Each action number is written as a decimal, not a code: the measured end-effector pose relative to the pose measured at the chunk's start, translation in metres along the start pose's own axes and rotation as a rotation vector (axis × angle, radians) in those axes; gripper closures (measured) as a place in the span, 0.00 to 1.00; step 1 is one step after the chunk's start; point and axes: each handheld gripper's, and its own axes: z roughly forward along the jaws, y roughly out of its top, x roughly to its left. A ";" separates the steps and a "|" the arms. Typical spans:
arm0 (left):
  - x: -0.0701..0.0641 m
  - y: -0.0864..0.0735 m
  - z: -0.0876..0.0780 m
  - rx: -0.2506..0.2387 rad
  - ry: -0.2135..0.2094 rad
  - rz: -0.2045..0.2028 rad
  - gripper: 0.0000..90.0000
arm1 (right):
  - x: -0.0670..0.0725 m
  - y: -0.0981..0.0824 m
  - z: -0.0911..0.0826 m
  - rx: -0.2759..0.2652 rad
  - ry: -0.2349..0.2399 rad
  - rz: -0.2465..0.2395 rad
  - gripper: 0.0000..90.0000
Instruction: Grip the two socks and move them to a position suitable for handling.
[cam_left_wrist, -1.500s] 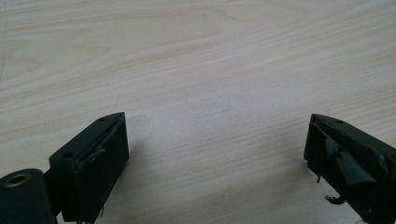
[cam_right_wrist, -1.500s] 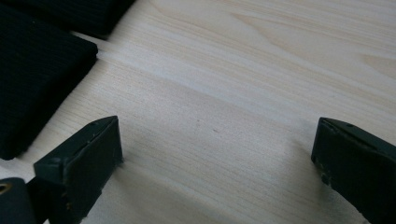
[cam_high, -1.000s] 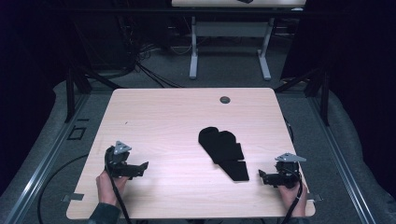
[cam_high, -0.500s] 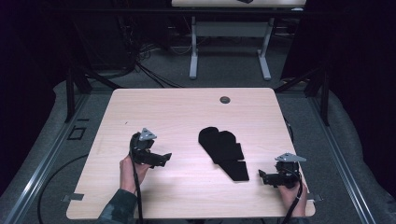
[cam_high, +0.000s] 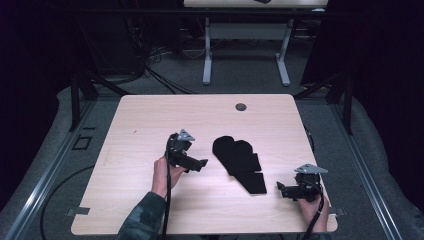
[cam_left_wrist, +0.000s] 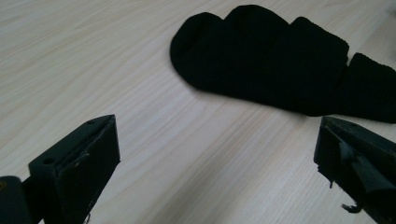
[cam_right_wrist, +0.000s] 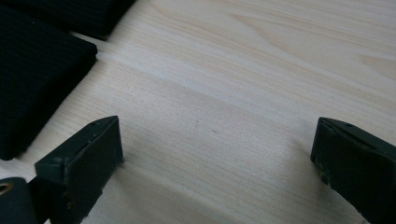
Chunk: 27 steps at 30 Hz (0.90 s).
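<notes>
Both tools spread, socks lying mid-desk.

High view: my left tool (cam_high: 192, 162) sits just left of the black socks (cam_high: 239, 161) on the desk (cam_high: 150, 120); my right tool (cam_high: 290, 190) rests near the right edge, close to their near end. Left gripper view: jaws wide apart, empty, socks (cam_left_wrist: 266, 56) ahead on the wood. Right gripper view: jaws wide apart over bare wood, socks (cam_right_wrist: 32, 79) at left.
</notes>
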 end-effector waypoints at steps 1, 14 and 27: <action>-0.003 0.003 0.005 0.007 -0.007 0.005 0.02 | 0.000 0.000 0.000 0.000 0.000 0.000 0.02; -0.017 0.020 0.066 0.072 -0.053 -0.002 0.26 | 0.000 0.000 0.000 -0.002 -0.004 0.003 0.02; -0.020 0.027 0.098 0.154 -0.039 0.027 0.55 | 0.000 0.000 0.000 -0.004 -0.002 0.004 0.02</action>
